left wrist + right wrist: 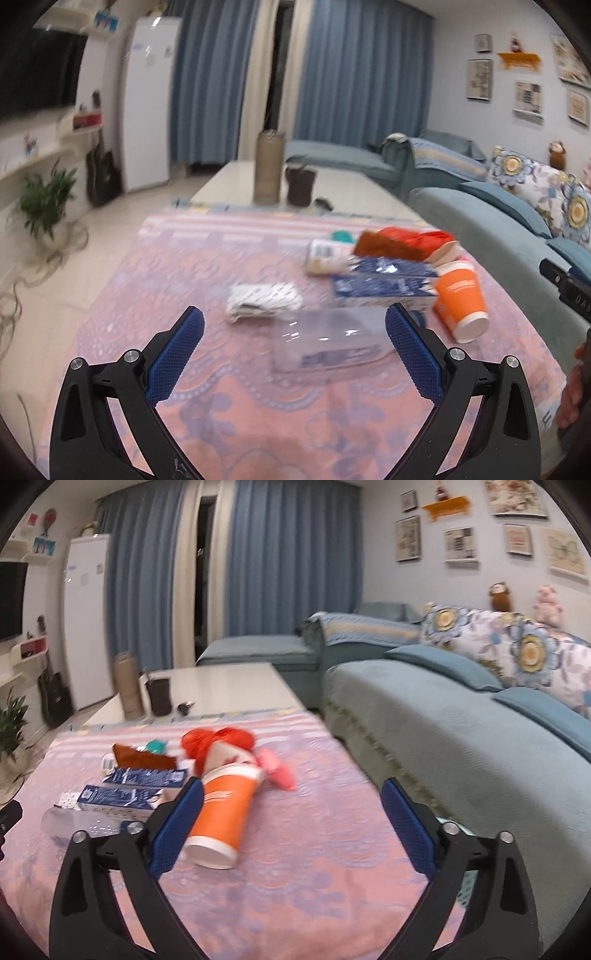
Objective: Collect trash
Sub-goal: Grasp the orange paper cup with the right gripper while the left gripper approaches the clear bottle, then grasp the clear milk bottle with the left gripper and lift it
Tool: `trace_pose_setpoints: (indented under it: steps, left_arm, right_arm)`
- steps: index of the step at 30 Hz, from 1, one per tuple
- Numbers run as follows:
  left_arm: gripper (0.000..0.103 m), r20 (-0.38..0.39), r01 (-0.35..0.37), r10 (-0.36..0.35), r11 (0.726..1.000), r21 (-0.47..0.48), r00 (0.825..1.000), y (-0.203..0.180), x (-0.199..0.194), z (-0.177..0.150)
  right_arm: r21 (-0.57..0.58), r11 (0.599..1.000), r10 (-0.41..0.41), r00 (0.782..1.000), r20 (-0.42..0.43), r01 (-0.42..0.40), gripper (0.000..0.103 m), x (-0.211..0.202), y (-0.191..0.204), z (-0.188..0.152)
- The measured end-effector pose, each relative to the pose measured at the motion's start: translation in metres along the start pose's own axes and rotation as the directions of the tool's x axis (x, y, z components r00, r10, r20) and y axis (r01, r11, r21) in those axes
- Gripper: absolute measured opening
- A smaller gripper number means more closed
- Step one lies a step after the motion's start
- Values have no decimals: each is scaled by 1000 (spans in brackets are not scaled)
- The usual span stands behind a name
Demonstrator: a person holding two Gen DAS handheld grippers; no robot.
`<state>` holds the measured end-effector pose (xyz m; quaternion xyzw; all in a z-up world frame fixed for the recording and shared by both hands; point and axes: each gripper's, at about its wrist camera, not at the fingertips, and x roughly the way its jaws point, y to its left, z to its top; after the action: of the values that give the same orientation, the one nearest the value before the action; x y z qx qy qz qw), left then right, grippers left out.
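Note:
Trash lies on a pink patterned cloth (221, 398). My left gripper (294, 317) is open; a clear plastic container (325, 347) lies just ahead between its fingers, untouched. Around it are crumpled white paper (262, 301), blue-and-white cartons (380, 288), a white bottle (325, 256), a red bag (406, 243) and an orange paper cup (461, 299) on its side. My right gripper (291, 794) is open with only cloth between its fingers. The orange cup (225, 812) lies against the inner side of its left finger (177, 823). A pink wrapper (280, 771), red bag (218, 738) and cartons (122, 797) lie beyond.
A blue-green sofa (461, 738) with flowered cushions runs along the right of the table. Behind the cloth, a white tabletop (229, 690) bears a beige cylinder (127, 686), a dark cup (159, 697) and keys (184, 708). A person's hand (572, 391) shows at the right edge.

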<state>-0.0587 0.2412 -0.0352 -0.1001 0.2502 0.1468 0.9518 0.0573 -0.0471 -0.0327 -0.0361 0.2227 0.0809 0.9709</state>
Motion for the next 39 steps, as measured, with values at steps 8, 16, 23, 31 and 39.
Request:
trace_pose_setpoints:
  steps: [8, 16, 23, 31, 39]
  left_arm:
    - [92, -189, 65, -86, 991, -115, 978, 23, 46, -13]
    - [88, -308, 149, -172, 984, -98, 936, -4, 73, -25]
    - [85, -332, 238, -256, 967, -95, 908, -19, 64, -33]
    - [85, -383, 455, -438, 889, -52, 813, -64, 32, -49]
    - [84, -402, 570, -484, 812, 124, 777, -99, 1, -48]
  right_arm:
    - [54, 996, 84, 981, -177, -76, 75, 63, 19, -6]
    - [151, 977, 191, 935, -298, -152, 75, 101, 18, -14]
    - [258, 939, 317, 858, -404, -226, 70, 125, 18, -28]
    - [196, 954, 284, 887, -365, -225, 52, 96, 9, -19]
    - [132, 982, 172, 921, -350, -134, 52, 64, -38, -21]
